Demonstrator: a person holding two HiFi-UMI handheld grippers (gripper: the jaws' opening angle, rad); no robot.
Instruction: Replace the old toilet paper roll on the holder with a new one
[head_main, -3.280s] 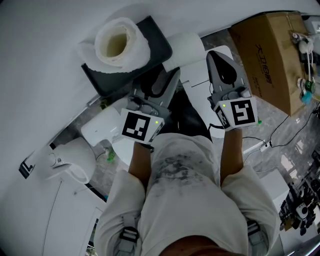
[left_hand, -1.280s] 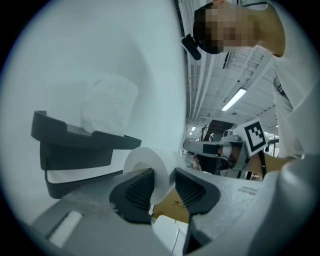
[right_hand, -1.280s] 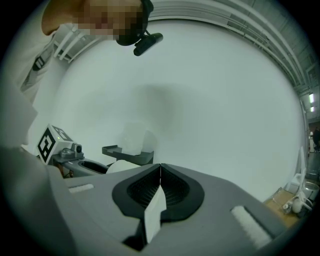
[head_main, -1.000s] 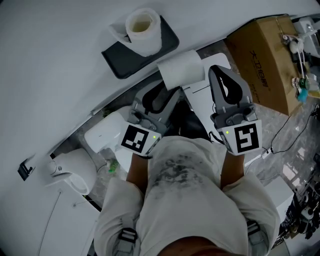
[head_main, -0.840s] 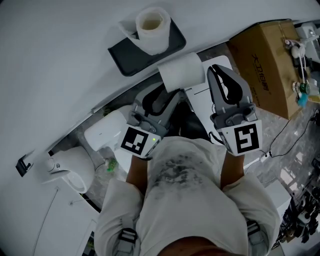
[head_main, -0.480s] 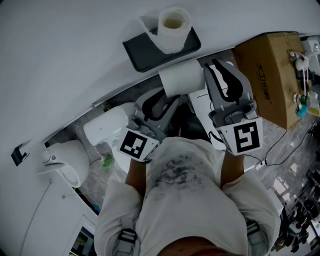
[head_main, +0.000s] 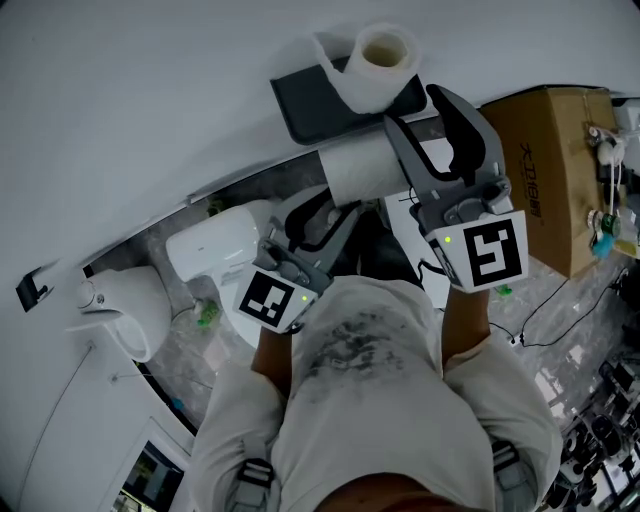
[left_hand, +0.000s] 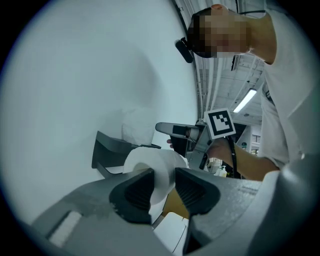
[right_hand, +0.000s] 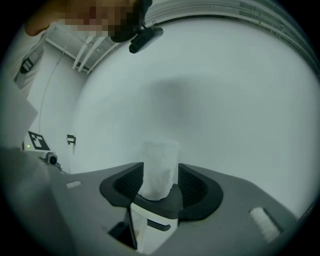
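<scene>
Plain white wall (head_main: 150, 100). The right gripper (right_hand: 159, 187) has just been opening its jaws. The old roll (right_hand: 160, 167), upright on the dark holder (head_main: 310, 100), shows between them, untouched. Advise centring on it before closing. The left gripper (left_hand: 162, 185) is clamped on the new roll (left_hand: 150, 165). Only the head view shows both rolls apart.

I count two toilet paper rolls: one upright roll (head_main: 383, 62) on top and one larger roll (head_main: 360, 172) below it. There is one dark holder (head_main: 305, 105) and one cardboard box (head_main: 555, 170). There are two grippers, the left hand-held gripper (head_main: 335, 205) and the right hand-held gripper (head_main: 410, 105), each with one marker cube.
</scene>
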